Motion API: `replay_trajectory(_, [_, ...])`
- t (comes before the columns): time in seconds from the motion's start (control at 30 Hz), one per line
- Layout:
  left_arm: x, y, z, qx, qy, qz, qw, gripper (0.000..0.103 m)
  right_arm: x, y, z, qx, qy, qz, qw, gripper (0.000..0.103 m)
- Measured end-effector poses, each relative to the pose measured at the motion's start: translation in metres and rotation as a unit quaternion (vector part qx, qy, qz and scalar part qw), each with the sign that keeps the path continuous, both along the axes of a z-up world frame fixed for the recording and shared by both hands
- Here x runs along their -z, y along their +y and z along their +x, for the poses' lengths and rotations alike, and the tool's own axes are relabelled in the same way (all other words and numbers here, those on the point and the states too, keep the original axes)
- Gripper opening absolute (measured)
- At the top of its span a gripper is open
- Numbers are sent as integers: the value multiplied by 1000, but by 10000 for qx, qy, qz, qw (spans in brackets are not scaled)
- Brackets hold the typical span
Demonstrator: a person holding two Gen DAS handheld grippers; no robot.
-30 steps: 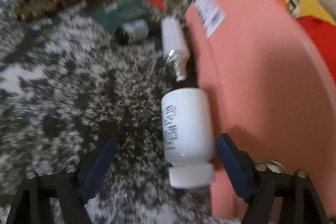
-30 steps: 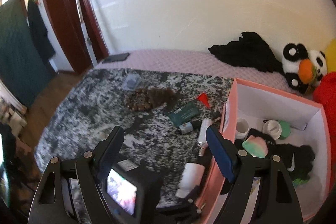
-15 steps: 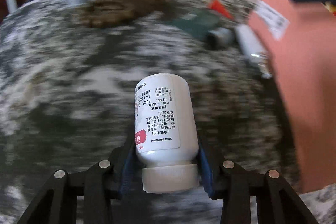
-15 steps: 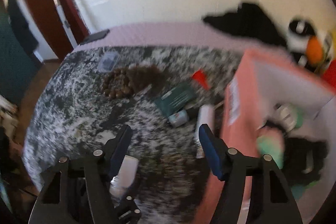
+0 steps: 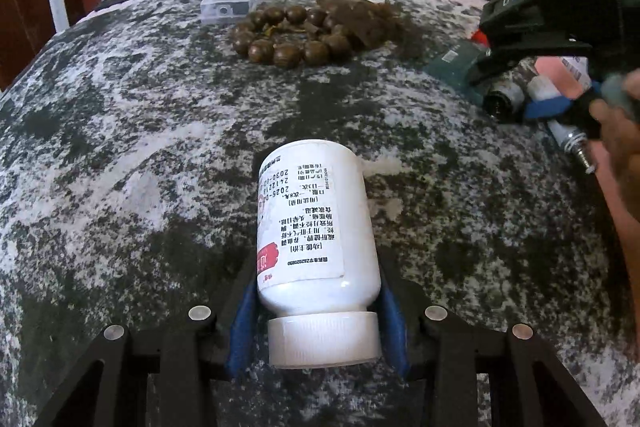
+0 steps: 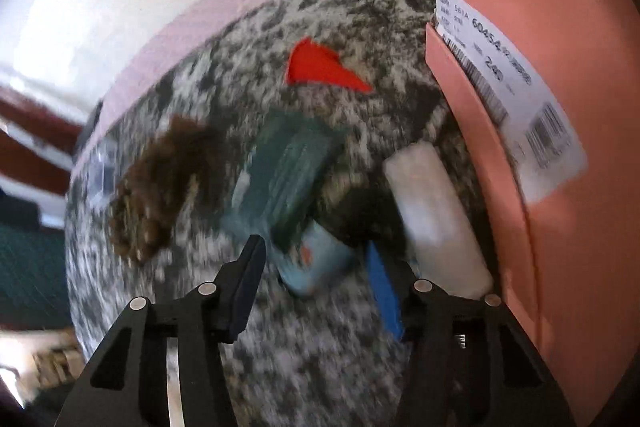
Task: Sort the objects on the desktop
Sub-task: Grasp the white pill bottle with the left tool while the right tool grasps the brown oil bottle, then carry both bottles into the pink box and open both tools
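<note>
Left gripper (image 5: 318, 311): blue pads pinch a white pill bottle (image 5: 316, 227) near its cap, over the speckled bed cover (image 5: 120, 167).

Right gripper (image 6: 316, 283): jaws closing around a small bluish can (image 6: 316, 263), contact unclear through motion blur.

Left wrist view alone shows brown beads (image 5: 288, 43) and a hand (image 5: 616, 131), cut off.

Right wrist view alone shows the pink box (image 6: 560, 187) and a white tube (image 6: 436, 215) beside it.
</note>
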State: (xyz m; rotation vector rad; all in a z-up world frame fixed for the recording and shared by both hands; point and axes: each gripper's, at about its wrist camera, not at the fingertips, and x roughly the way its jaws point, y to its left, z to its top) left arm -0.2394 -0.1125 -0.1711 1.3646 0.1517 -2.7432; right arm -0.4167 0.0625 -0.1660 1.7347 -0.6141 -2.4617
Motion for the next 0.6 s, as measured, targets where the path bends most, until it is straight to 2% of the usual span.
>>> replay_trajectory(0.03, [-1, 0, 0, 9, 8, 31, 10000, 46, 0, 1, 0, -18, 79, -109, 9999, 27])
replay_trajectory(0.13, [-3, -3, 2, 25, 22, 179, 9998, 45, -2, 6, 12, -79, 88, -610, 9981, 26])
replay_trajectory(0.23, [-8, -7, 7, 7, 29, 346, 9994, 45, -17, 2, 41, -401, 298, -622, 9968, 26])
replay_trajectory(0.37, [-23, -6, 23, 16, 131, 336, 9993, 45, -40, -1, 90, -804, 498, -766, 9926, 27])
replay_trajectory(0.6, [-59, -1, 79, 185, 442, 278, 9985, 45, -87, 2, 194, -1282, 1052, -818, 9827, 27])
